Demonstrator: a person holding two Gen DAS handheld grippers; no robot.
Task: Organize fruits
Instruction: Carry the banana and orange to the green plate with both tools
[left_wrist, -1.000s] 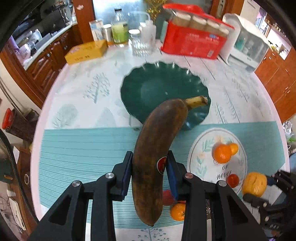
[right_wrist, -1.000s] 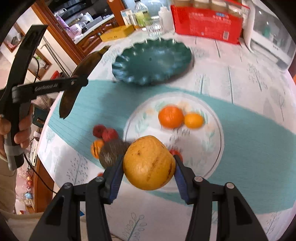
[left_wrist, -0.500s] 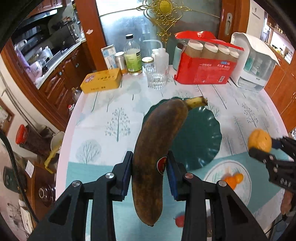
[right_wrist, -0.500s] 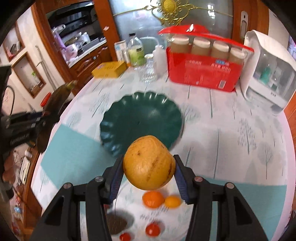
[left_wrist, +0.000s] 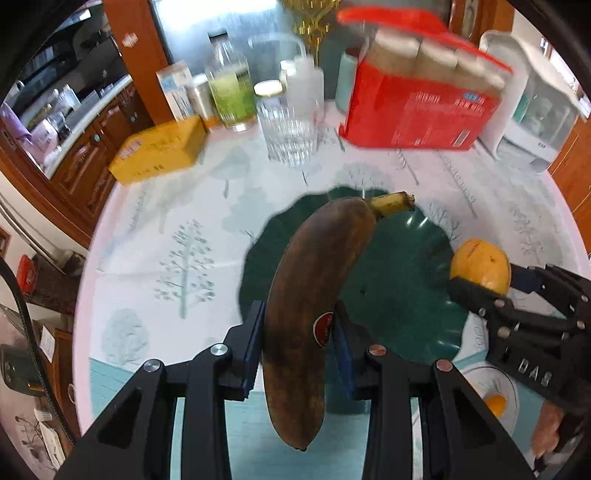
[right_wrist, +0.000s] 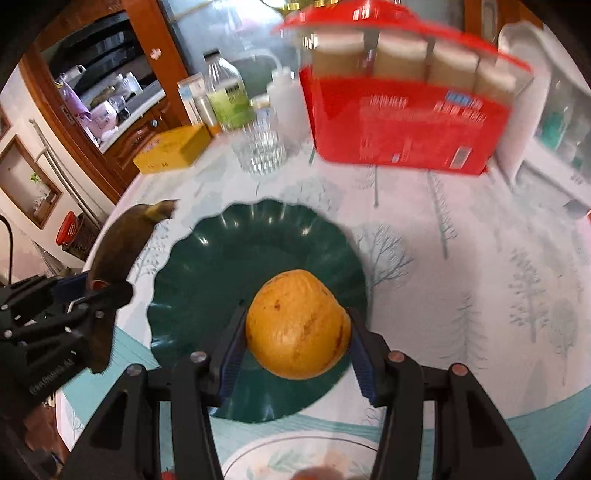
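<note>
My left gripper (left_wrist: 297, 341) is shut on a dark brown banana (left_wrist: 314, 295) with a red sticker, stem pointing away, held above the near left part of the dark green scalloped plate (left_wrist: 399, 295). My right gripper (right_wrist: 297, 339) is shut on a round yellow-orange fruit (right_wrist: 297, 325), hanging over the near side of the same green plate (right_wrist: 221, 266). The left wrist view shows the yellow-orange fruit (left_wrist: 480, 266) at the plate's right rim. In the right wrist view the banana (right_wrist: 118, 243) hangs by the plate's left rim.
A white floral plate (left_wrist: 506, 398) with small oranges lies near the table's front. Behind the green plate stand a glass tumbler (left_wrist: 288, 133), a yellow box (left_wrist: 159, 151), bottles, a red carton of jars (left_wrist: 417, 107) and a white appliance (left_wrist: 535, 110). The table drops off at left.
Both grippers have carried their fruit away from the floral plate toward the back, and both now hang over the green plate. The grips look unchanged.
</note>
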